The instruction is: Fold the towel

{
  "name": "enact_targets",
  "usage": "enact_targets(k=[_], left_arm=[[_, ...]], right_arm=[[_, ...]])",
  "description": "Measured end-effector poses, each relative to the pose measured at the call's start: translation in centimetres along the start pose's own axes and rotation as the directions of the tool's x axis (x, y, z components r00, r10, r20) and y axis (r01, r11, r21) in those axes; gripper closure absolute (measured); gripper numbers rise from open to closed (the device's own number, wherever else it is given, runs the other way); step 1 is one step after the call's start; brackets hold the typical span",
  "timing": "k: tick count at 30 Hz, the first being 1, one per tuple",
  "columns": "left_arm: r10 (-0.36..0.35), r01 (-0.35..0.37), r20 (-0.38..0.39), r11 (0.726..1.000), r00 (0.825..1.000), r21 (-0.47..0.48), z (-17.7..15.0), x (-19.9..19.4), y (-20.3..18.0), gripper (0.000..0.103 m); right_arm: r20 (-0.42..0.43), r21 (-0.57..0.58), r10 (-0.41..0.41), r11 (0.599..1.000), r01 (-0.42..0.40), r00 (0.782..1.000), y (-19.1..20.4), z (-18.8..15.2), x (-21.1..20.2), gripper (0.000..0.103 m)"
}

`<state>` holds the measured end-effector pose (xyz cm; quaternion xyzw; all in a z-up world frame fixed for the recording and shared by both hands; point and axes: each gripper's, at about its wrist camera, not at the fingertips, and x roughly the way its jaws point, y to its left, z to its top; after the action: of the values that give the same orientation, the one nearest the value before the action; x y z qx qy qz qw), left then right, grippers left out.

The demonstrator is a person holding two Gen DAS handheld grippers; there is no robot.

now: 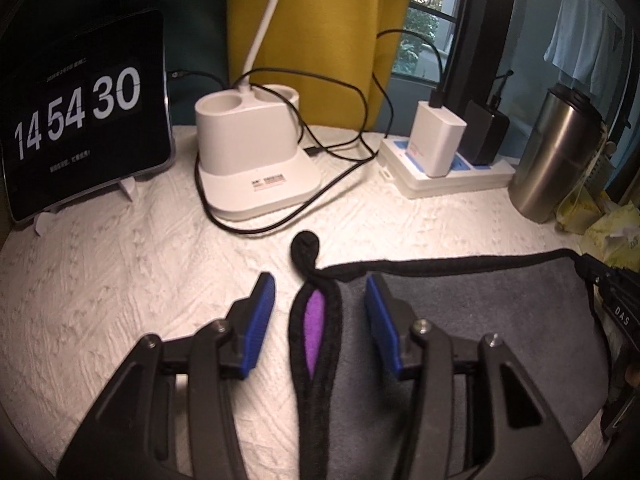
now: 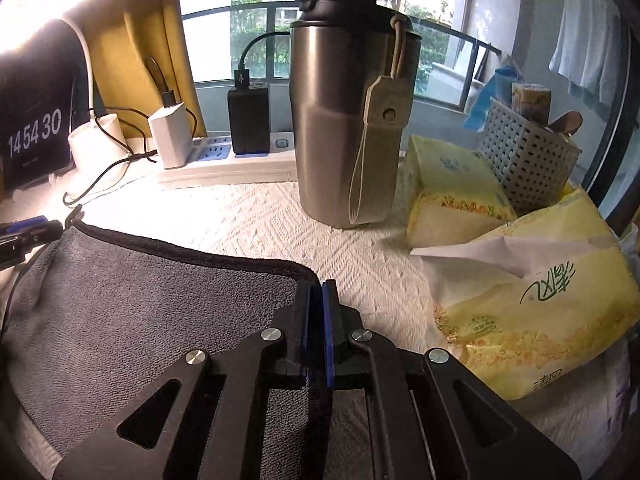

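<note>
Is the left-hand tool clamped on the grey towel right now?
No, the left gripper has its jaws spread wide, with the black-trimmed edge of the towel lying between them, gripped by neither.

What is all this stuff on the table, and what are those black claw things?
towel: one, grey with black edging, flat at the near side
clock screen: one, black, back left
lamp base: one, white, back middle
power strip: one, white, back right, a white charger and a black charger plugged in
flask: one, steel, upright beside the strip
tissue packs: two, yellow, far right
basket: one, grey, behind the packs
left gripper: black with blue pads, open, straddling the towel's raised edge
right gripper: same, shut on the towel's edge
</note>
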<state>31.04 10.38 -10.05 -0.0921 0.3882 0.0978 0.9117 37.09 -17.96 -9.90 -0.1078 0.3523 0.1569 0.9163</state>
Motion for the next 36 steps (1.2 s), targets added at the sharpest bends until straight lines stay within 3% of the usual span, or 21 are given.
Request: enact_targets(k=[4, 6, 8, 36], left_arm=[[0.004, -0.004, 0.006, 1.0, 1.0, 0.0, -0.1, -0.8, 0.0, 0.054], [0.004, -0.004, 0.01, 1.0, 1.0, -0.001, -0.1, -1.2, 0.0, 0.054], [0.001, -0.001, 0.018, 1.0, 1.0, 0.001, -0.2, -1.8, -0.1, 0.054], [-0.039, 0.035, 0.158, 0.999, 0.987, 0.025, -1.1, -10.8, -1.2, 0.054]], right_arm=[[-0.004, 0.01, -0.005, 1.0, 0.005, 1.0, 0.0, 0.0, -0.4, 0.088], [0.003, 0.01, -0.008, 1.0, 0.008, 1.0, 0.1, 0.1, -0.8, 0.075], [0.014, 0.013, -0.006, 1.0, 0.005, 1.0, 0.1, 0.2, -1.3, 0.071], [0.12, 0.025, -0.01, 1.0, 0.007, 0.993, 1.5, -0.9, -10.1, 0.069]])
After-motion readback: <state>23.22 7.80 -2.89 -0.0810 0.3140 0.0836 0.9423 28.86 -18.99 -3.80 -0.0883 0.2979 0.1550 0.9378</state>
